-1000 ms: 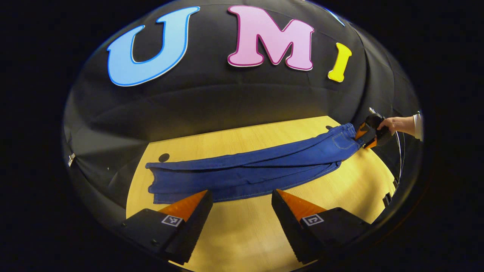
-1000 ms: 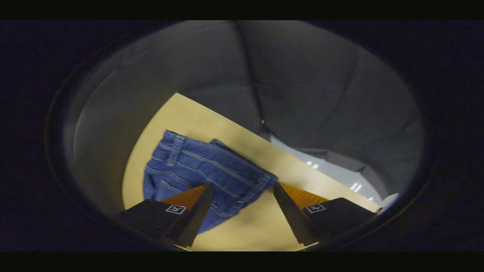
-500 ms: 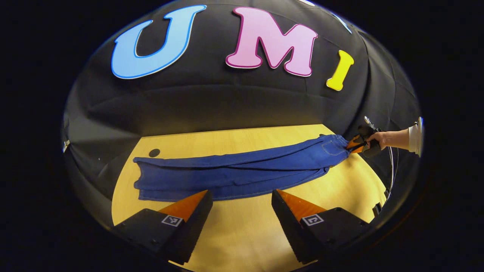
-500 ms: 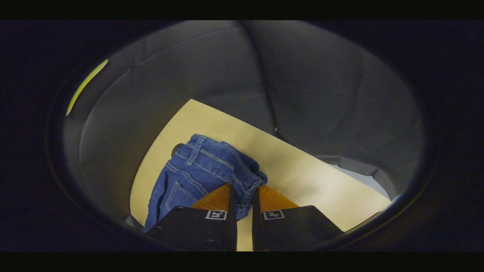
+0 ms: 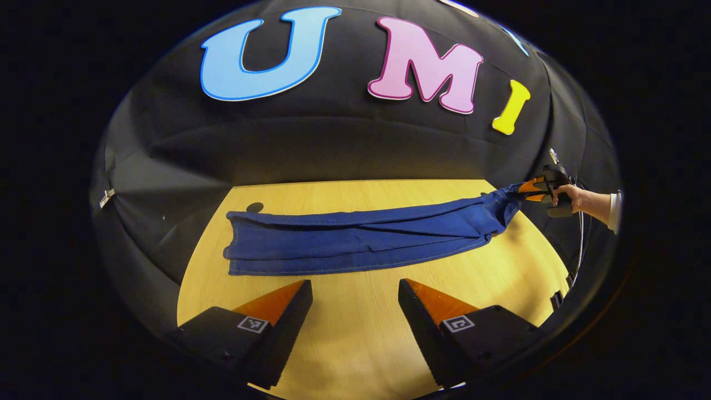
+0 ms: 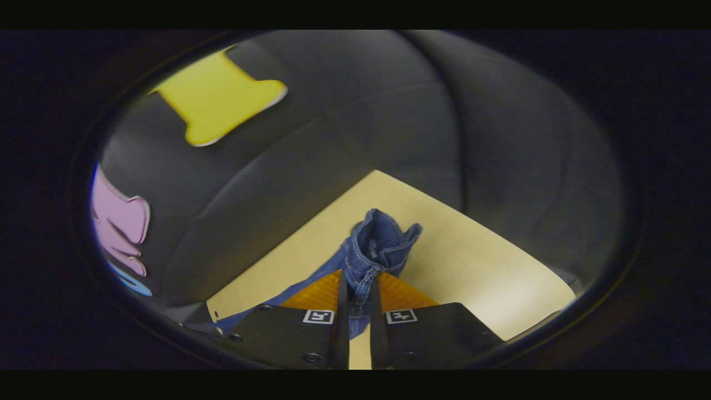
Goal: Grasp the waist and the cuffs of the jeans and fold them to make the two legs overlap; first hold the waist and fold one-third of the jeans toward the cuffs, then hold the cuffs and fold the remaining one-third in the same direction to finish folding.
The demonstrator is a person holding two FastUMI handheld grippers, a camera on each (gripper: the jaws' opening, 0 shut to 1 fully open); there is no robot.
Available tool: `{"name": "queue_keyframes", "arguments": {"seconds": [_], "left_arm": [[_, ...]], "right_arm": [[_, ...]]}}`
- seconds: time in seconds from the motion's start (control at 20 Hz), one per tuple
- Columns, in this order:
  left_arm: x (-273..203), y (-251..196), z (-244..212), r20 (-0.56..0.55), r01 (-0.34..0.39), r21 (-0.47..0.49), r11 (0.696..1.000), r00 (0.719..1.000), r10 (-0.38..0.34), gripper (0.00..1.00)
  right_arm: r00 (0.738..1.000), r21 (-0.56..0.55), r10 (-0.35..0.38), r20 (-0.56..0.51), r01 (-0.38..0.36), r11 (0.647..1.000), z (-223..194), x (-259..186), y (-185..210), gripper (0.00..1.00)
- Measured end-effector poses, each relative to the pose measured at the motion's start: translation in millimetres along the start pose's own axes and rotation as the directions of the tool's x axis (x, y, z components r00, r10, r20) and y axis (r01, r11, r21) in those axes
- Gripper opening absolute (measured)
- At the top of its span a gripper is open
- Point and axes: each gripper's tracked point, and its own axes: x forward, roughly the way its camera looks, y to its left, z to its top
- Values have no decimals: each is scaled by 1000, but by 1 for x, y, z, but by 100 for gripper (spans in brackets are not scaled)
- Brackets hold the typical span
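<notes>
Item 1: jeans (image 5: 355, 239). Blue denim with pale stitching, laid lengthwise across the wooden worktop (image 5: 361, 344), the 2 legs lying 1 on the other. In the left gripper view the cuffs (image 5: 236, 244) rest flat at the left end, near a small dark round mark (image 5: 255, 207) on the wood. The waist (image 5: 508, 203) at the right end is lifted clear of the worktop and drawn up toward the far gripper. In the right gripper view the waist (image 6: 380, 244) rises as a bunched peak just past the fingers, waistband seam showing, with denim trailing down and to the left over the wood.

Item 2: right gripper (image 6: 356, 289). Jaws drawn nearly together, pinching the waistband fabric between them. Seen from the left gripper view it sits at the right end of the worktop (image 5: 536, 189), held by a hand (image 5: 566, 194) with a white sleeve (image 5: 614, 208) behind it.

Item 3: left gripper (image 5: 355, 291). Jaws spread wide, nothing between them. It hangs over the near side of the worktop, close to the long edge of the jeans but apart from the cloth, roughly opposite the middle of the legs.

Item 4: worktop. Light wood grain, bare in front of the jeans; black cloth wall (image 5: 333, 150) behind it.
</notes>
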Motion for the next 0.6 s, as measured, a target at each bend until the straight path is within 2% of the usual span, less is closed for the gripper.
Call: {"name": "queue_keyframes", "arguments": {"seconds": [0.1,0.2,0.35,0.5,0.6], "left_arm": [[-9,3,-1,5,6,3,1000,1000,-6,95],[-21,11,-3,7,1,7,1000,1000,-1,96],[-37,23,-11,8,-12,-8,1000,1000,12,96],[-54,37,-19,15,-35,-32,999,999,35,94],[-66,48,-28,12,-51,-51,997,999,51,96]], "right_arm": [[997,-93,74,13,-72,993,9,-20,33,19],[988,-164,152,20,-147,975,31,-45,69,19],[967,-289,254,-1,-244,926,46,-80,114,18],[939,-377,336,-67,-336,863,20,-98,167,18],[923,-402,359,-136,-383,832,-3,-102,181,12]]}}
